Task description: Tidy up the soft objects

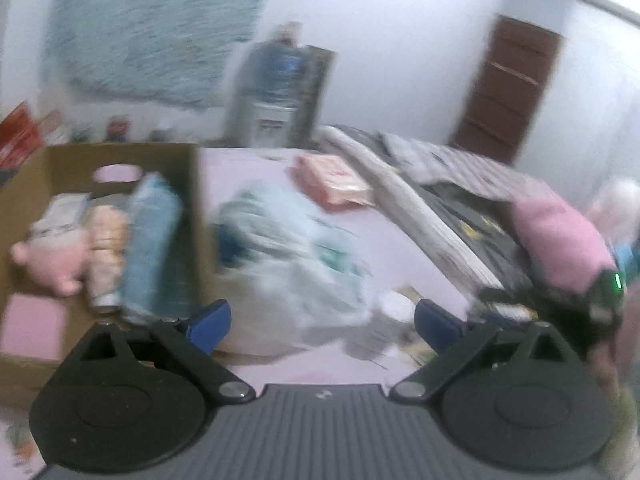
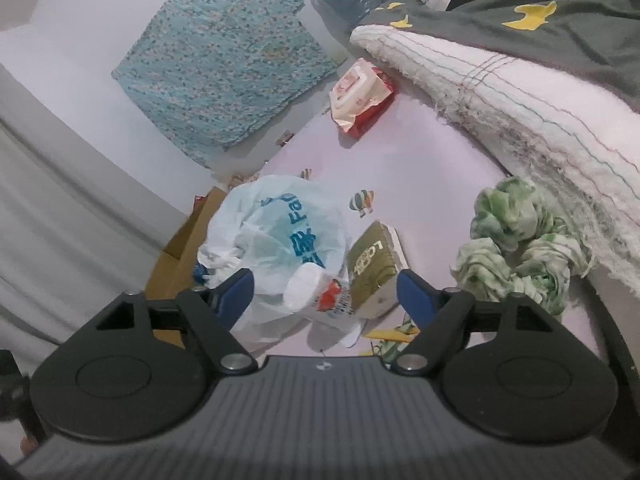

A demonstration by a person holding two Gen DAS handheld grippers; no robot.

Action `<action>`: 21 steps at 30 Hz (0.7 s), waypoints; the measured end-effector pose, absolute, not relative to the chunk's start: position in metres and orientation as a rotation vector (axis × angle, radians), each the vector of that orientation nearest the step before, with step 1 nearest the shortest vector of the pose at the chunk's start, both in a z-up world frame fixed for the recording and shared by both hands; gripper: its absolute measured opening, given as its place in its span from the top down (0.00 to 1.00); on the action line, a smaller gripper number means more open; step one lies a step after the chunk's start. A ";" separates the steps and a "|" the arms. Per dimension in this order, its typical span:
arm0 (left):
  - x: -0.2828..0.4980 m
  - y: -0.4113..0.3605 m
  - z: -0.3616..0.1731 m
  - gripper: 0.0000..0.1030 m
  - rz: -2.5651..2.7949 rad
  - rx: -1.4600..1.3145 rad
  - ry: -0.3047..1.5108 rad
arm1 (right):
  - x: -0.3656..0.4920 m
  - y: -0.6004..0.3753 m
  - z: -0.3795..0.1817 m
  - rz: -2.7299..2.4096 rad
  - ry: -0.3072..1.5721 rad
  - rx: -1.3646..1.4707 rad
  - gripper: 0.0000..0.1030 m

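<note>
My left gripper point(image 1: 322, 320) stands open and empty above the pink bedsheet point(image 1: 256, 168), in a blurred view. To its left is a cardboard box point(image 1: 72, 160) holding a pink plush toy point(image 1: 56, 264), a small doll point(image 1: 106, 240) and a blue soft pack point(image 1: 152, 240). A white plastic bag point(image 1: 288, 248) lies ahead of it. My right gripper point(image 2: 326, 292) is open low over the bed. A white-capped bottle point(image 2: 308, 288) lies between its fingers, untouched. The bag point(image 2: 280, 232) and a gold box point(image 2: 372, 268) lie just beyond. A crumpled green-and-white cloth point(image 2: 516, 240) lies to the right.
A red wipes pack point(image 2: 360, 96) lies farther up the sheet. A folded white blanket point(image 2: 520, 100) and a dark green quilt point(image 2: 560, 20) bound the right side. A person's pink sleeve point(image 1: 560, 240) shows at right. A water dispenser point(image 1: 280, 80) and a brown door point(image 1: 512, 88) stand behind.
</note>
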State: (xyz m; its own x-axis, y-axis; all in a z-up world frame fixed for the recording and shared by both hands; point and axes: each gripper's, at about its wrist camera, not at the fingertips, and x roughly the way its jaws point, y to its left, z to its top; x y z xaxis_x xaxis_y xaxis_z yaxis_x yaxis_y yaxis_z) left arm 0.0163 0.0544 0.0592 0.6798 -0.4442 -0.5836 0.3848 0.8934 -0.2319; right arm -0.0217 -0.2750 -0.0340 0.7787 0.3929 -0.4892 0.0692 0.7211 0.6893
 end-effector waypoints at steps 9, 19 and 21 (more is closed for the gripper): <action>0.031 -0.061 -0.014 0.19 -0.592 0.118 0.760 | -0.017 -0.267 -0.047 0.127 0.693 0.629 0.51; 0.053 -0.107 -0.055 0.34 -0.703 0.143 0.821 | -0.008 -0.271 -0.043 0.154 0.701 0.545 0.53; 0.057 -0.116 -0.060 0.34 -0.721 0.151 0.821 | -0.010 -0.271 -0.042 0.149 0.702 0.520 0.53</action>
State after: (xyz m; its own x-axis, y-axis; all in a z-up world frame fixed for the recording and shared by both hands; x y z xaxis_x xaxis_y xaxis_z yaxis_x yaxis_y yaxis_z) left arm 0.0569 -0.1156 -0.0598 0.4609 -0.5277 -0.7135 0.6396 0.7549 -0.1452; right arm -0.0099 -0.2708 -0.0418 0.7589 0.3014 -0.5772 0.0404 0.8630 0.5037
